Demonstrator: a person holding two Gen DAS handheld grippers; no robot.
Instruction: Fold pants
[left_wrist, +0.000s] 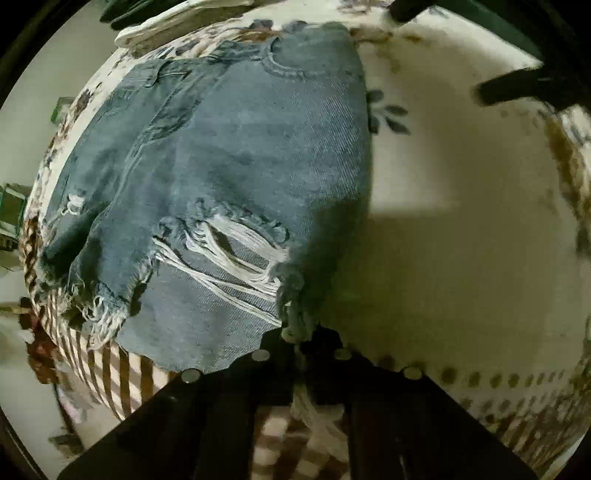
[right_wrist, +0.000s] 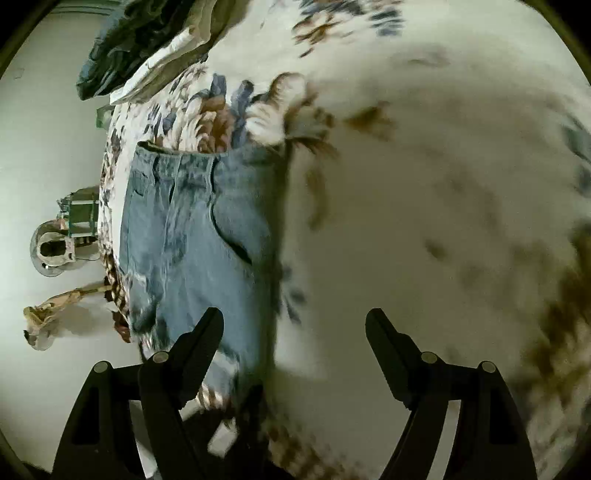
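Blue ripped jeans (left_wrist: 229, 177) lie folded on a floral bedspread (left_wrist: 461, 229). In the left wrist view my left gripper (left_wrist: 301, 338) is shut on the frayed hem of the jeans at their near right corner, holding a small bunch of denim between its black fingers. In the right wrist view the jeans (right_wrist: 199, 236) lie lengthwise with the waistband and pocket at the far end. My right gripper (right_wrist: 295, 325) is open and empty above the near end of the jeans; its left finger (right_wrist: 207, 332) is over the denim, its right finger (right_wrist: 384, 332) over bare bedspread.
The bedspread (right_wrist: 443, 184) extends wide to the right of the jeans. Dark clothing (right_wrist: 125, 48) and a pale folded cloth (right_wrist: 170, 62) lie at the far left corner. The bed edge runs along the left, with floor (right_wrist: 44, 147) and small objects (right_wrist: 62, 236) beyond. The right gripper's fingers (left_wrist: 517, 88) show top right.
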